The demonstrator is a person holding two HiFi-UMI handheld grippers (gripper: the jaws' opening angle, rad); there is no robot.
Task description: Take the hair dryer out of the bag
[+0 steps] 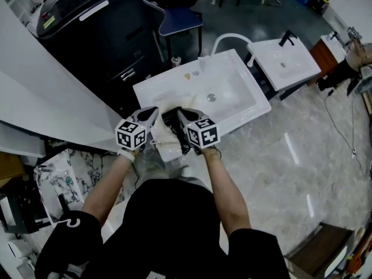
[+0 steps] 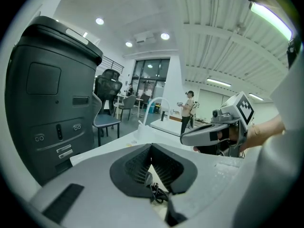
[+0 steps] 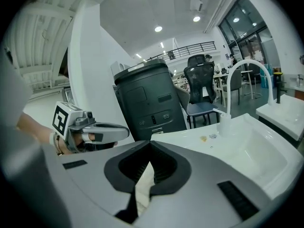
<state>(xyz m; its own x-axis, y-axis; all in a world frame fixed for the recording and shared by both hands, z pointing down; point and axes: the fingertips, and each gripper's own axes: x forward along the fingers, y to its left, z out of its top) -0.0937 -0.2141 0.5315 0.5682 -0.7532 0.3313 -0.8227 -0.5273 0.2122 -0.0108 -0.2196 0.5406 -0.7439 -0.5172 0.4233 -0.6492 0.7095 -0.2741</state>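
Over the front edge of the white sink counter (image 1: pixel 151 89) hangs a cream cloth bag (image 1: pixel 161 133). The black hair dryer (image 1: pixel 172 116) shows at its open top, with its cord (image 1: pixel 185 145) trailing down. My left gripper (image 1: pixel 153 113) is shut on the bag's left edge and my right gripper (image 1: pixel 179 114) on its right edge. In the left gripper view the shut gripper (image 2: pixel 151 149) pinches cream bag cloth (image 2: pixel 154 171) beside a loop of black cord (image 2: pixel 159 194). In the right gripper view the gripper (image 3: pixel 150 144) clamps cream cloth (image 3: pixel 142 190). Each sees the other: right gripper (image 2: pixel 214 132), left gripper (image 3: pixel 100 132).
The sink basin (image 1: pixel 232 97) with its curved white faucet (image 1: pixel 229 39) lies beyond the bag. A tall black machine (image 1: pixel 99 28) stands at the back left, with a blue chair (image 1: pixel 180 19) beside it. A second white basin (image 1: pixel 285 63) is to the right.
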